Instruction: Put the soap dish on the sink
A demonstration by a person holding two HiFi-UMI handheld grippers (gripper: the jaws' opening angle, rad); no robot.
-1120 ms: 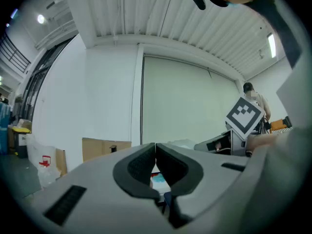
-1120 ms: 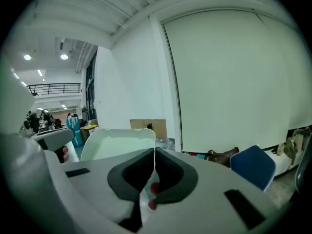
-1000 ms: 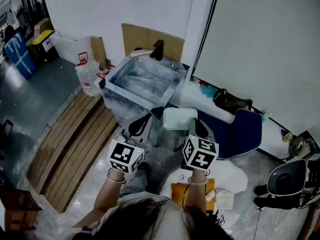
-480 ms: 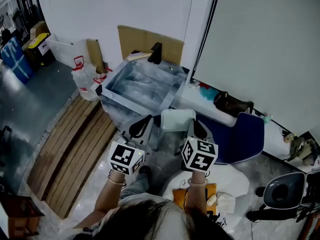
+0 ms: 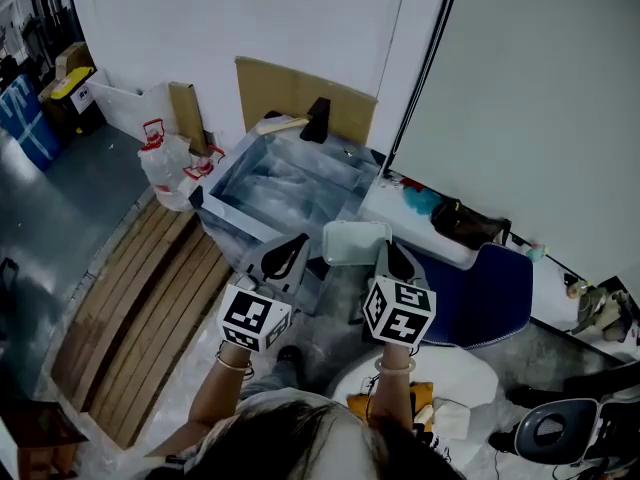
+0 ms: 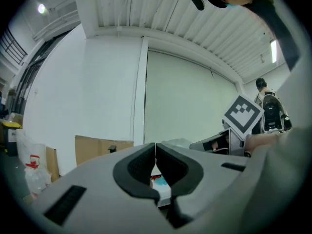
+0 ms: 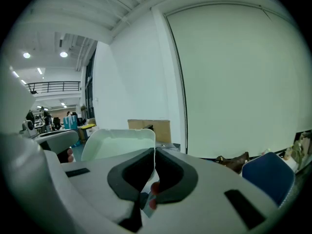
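Observation:
A white soap dish (image 5: 355, 241) is held in the air by one edge, with my right gripper (image 5: 386, 255) shut on it. In the right gripper view the soap dish (image 7: 119, 143) stands up to the left of the right gripper (image 7: 154, 156). The sink (image 5: 232, 218), a plastic-wrapped basin with a black tap (image 5: 319, 120), lies just ahead and to the left of the dish. My left gripper (image 5: 296, 245) hovers beside the dish near the sink's near corner. In its own view the left gripper (image 6: 155, 153) is shut with nothing in it.
Cardboard (image 5: 290, 90) leans on the wall behind the sink. A water jug (image 5: 165, 164) stands to its left, wooden slats (image 5: 140, 303) on the floor. On the right are a white ledge (image 5: 400, 213) with a dark bag (image 5: 470, 225) and a blue seat (image 5: 485, 288).
Both grippers and the dish have edged a little nearer the sink's near corner. The grip on the dish is unchanged.

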